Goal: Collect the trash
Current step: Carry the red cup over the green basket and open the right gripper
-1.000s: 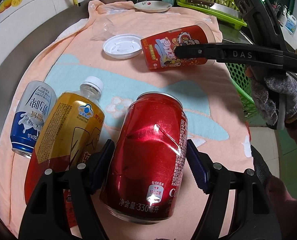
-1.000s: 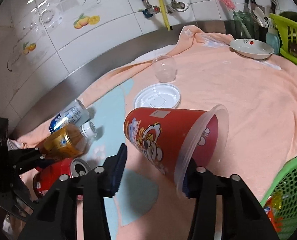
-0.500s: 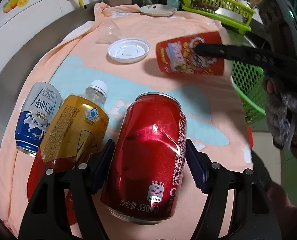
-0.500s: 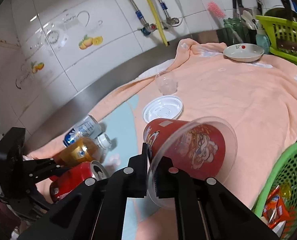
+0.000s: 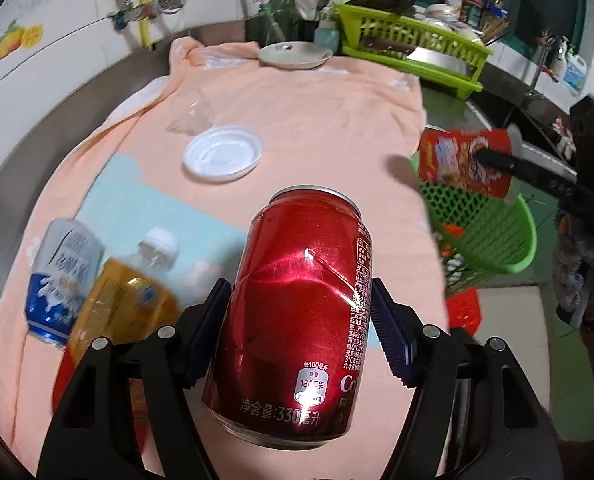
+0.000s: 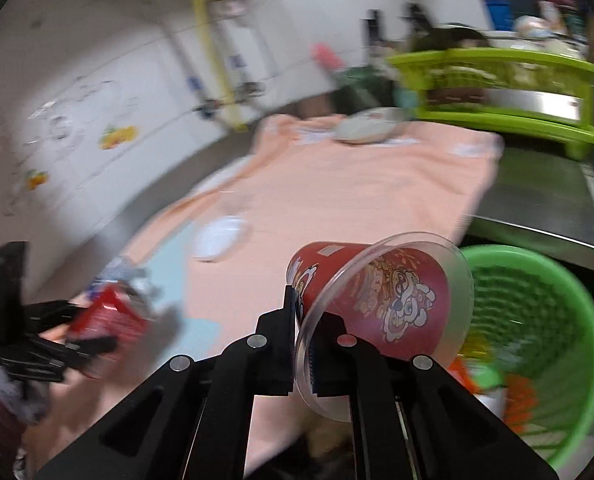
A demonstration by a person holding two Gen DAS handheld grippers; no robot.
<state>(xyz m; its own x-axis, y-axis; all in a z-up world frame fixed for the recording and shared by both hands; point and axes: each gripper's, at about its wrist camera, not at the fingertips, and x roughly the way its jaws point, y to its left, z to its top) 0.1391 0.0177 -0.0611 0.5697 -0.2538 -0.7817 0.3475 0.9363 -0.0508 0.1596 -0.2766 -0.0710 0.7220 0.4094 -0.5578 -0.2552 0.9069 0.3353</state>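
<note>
On the desk at 9 o'clock in the left view lie a milk can (image 5: 65, 276) and a juice bottle (image 5: 127, 308), still uncollected. The left claw (image 5: 300, 322) stays clenched on the dented red can (image 5: 297, 312), now lifted clear of the towel (image 5: 297, 112). The white lid (image 5: 223, 153) rests at 11. At 3 o'clock the right claw (image 6: 303, 334), pinching the red cup (image 6: 381, 300) by its rim, has swung from the desk to above the green basket (image 6: 569, 320), so a drop looks near

Red can (image 5: 297, 312): "净含量:330毫升", "每100毫升 180千焦", "Co".
</note>
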